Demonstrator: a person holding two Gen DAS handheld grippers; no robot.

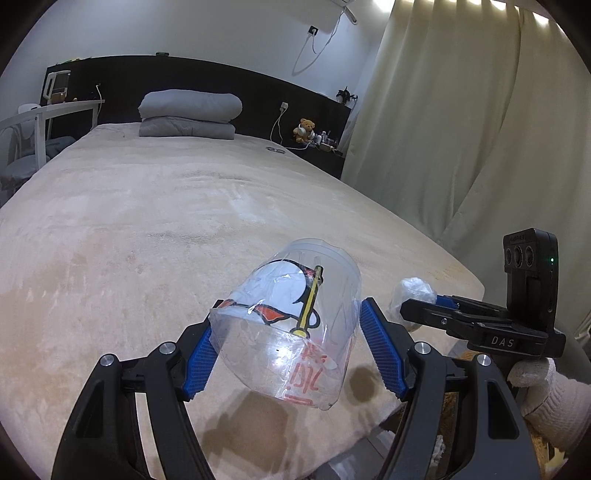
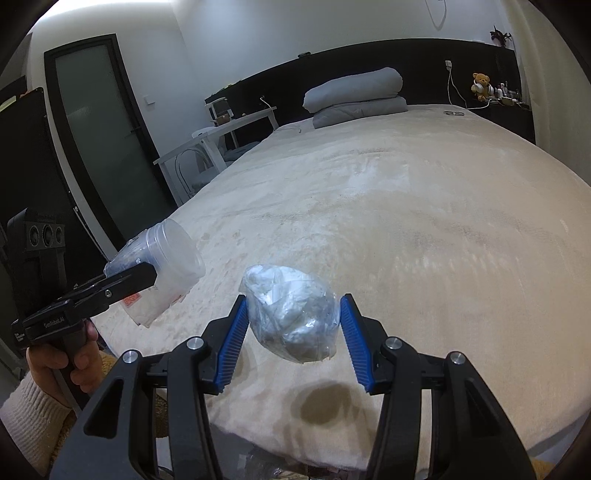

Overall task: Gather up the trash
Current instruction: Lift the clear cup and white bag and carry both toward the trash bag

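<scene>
Blue pads (image 1: 199,363) of the left gripper (image 1: 288,354) clamp a clear plastic cup (image 1: 291,325), tilted above the near edge of the bed (image 1: 147,221). Just beside it, the right gripper (image 2: 291,332) grasps a crumpled plastic bag (image 2: 291,317), also lifted off the beige cover.

Ahead of the claws lay a wide bed (image 1: 155,229) under a beige plush cover. Folded grey bedding (image 1: 189,114) sat at its far end against a black headboard (image 1: 207,77). Cream curtains (image 1: 461,110) hung off to the right, white walls (image 1: 184,29) beyond. To the left stood a white desk (image 2: 221,129), then a frosted-glass door (image 2: 107,129). A teddy bear (image 1: 304,129) sat far right on a ledge.
</scene>
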